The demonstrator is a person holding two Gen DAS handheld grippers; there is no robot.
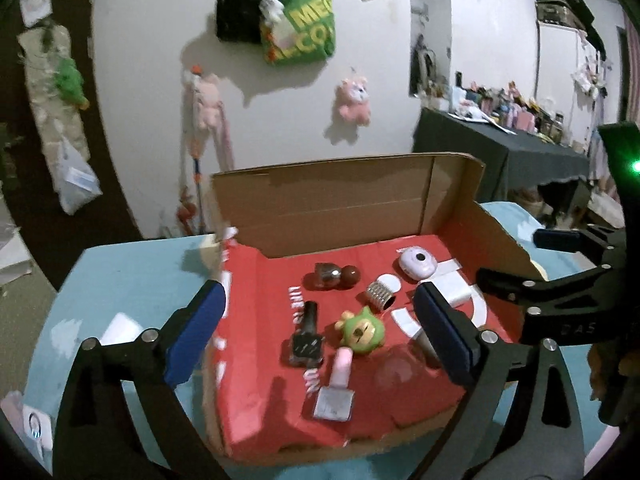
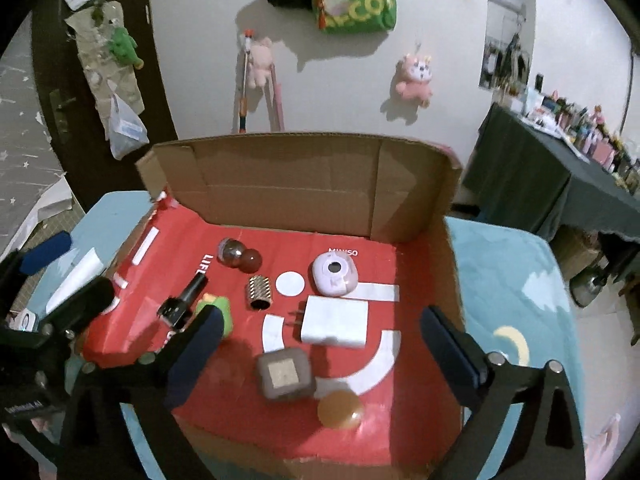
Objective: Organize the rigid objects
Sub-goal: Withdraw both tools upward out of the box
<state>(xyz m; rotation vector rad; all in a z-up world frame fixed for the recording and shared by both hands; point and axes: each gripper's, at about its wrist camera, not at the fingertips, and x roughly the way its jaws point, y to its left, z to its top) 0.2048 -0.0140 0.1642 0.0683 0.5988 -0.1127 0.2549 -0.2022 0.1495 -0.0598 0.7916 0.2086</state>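
Observation:
An open cardboard box (image 1: 340, 200) with a red floor holds several small items. In the left wrist view I see a dark nail polish bottle (image 1: 306, 340), a green toy (image 1: 362, 330), a pink-capped bottle (image 1: 336, 384), a ribbed silver cylinder (image 1: 380, 296) and a lilac round device (image 1: 416, 264). My left gripper (image 1: 320, 300) hangs open above them, holding nothing. The right wrist view shows the box (image 2: 288, 184), a white charger (image 2: 336, 322), a brown square jar (image 2: 285, 374) and an amber disc (image 2: 341, 410). Over these my right gripper (image 2: 320, 316) is wide open and empty.
The box rests on a light blue cloth (image 2: 508, 280) over a small table. A white card (image 2: 76, 276) lies on the cloth left of the box. A dark-draped table (image 2: 540, 184) crowded with small things stands at the right. Bags and plush toys hang on the wall behind.

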